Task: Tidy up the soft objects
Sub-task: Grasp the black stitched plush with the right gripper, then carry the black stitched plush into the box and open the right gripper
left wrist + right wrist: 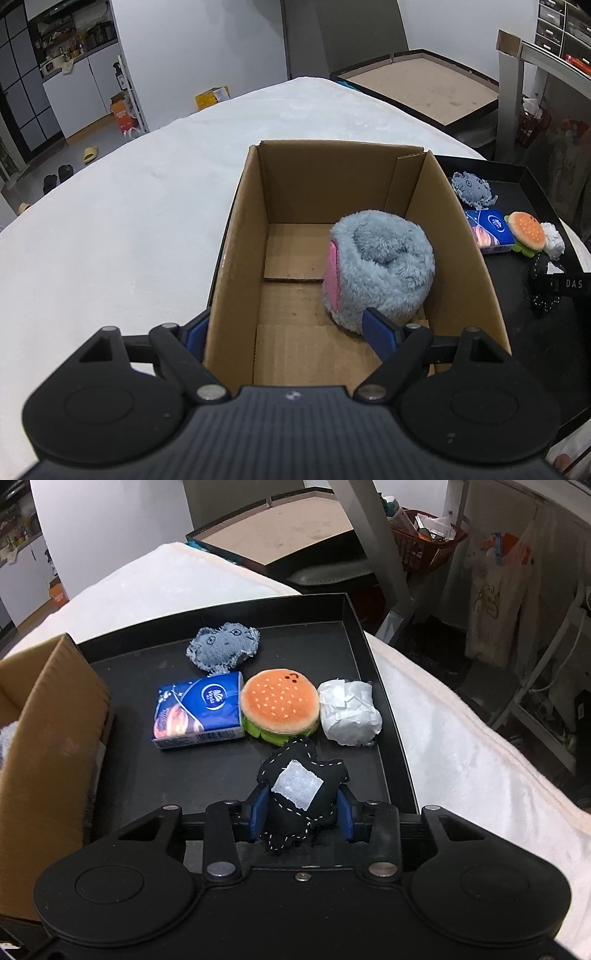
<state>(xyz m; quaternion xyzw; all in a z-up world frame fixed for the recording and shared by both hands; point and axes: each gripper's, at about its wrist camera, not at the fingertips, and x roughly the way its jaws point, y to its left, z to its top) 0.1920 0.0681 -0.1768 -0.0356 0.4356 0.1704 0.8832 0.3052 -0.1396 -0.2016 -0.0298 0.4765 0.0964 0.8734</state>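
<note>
Where the left wrist view looks down, we see the left gripper [286, 326] spread wide over the near end of an open cardboard box [236, 229], one blue finger outside the left wall and the other inside, just beside a rolled blue fluffy towel [380, 273] with a pink edge. That towel lies on the box floor against the right wall. The box stands on a white cloth [129, 206], touching a black tray [517, 177] on its right.

In the right wrist view, we find the right gripper [301, 814] pinching a black stitched cushion [303, 797] with a white patch, its two blue fingers [257, 814] pressed against the cushion's sides at the near end of the tray [354, 627]. Farther along the tray floor lie a blue tissue pack [197, 712], a plush burger [279, 705] touching it, and a white wrapped bundle [349, 710] just right of the burger. A denim cushion [221, 644] rests behind the pack. The box wall [55, 738] borders the tray on the left.
</note>
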